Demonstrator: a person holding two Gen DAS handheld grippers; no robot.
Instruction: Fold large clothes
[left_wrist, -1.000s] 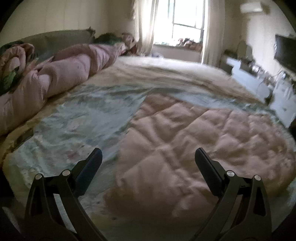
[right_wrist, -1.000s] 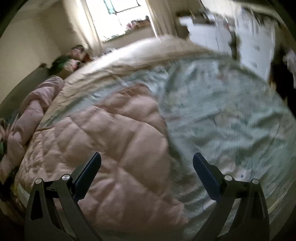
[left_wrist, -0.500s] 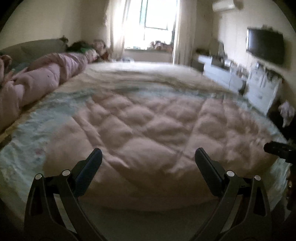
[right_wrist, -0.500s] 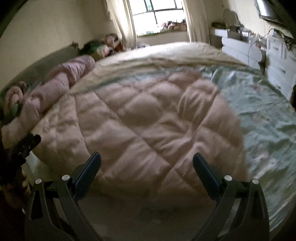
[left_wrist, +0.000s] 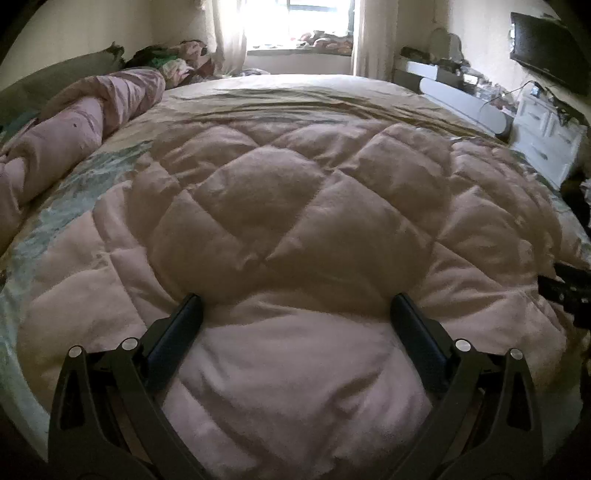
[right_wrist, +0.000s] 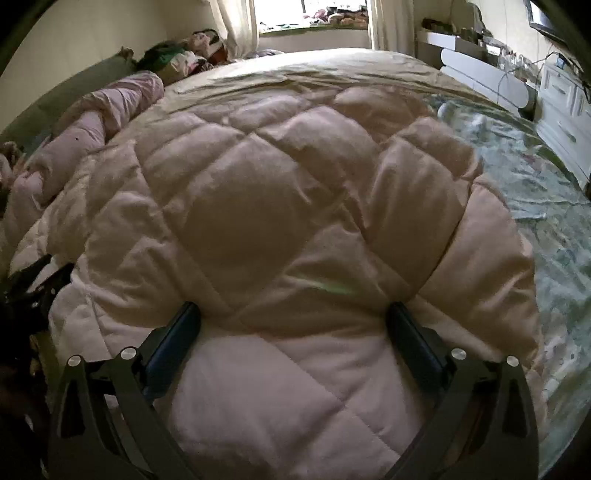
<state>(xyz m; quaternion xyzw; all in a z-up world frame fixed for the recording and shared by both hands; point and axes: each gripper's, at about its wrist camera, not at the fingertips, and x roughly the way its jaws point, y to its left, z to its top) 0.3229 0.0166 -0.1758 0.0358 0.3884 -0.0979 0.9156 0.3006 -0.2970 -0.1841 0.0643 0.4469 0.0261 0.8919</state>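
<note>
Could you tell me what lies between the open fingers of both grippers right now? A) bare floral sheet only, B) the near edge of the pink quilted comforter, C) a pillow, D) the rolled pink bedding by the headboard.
B: in both wrist views the pink quilted comforter bulges between the spread fingers of the left gripper and right gripper.

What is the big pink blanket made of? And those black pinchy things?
The pink blanket looks like soft matte fabric with puffy filling: stitched diamonds bulge between seams. The left tool and right tool look like hard dark plastic with silvery metal screws, though that's a guess.
</note>
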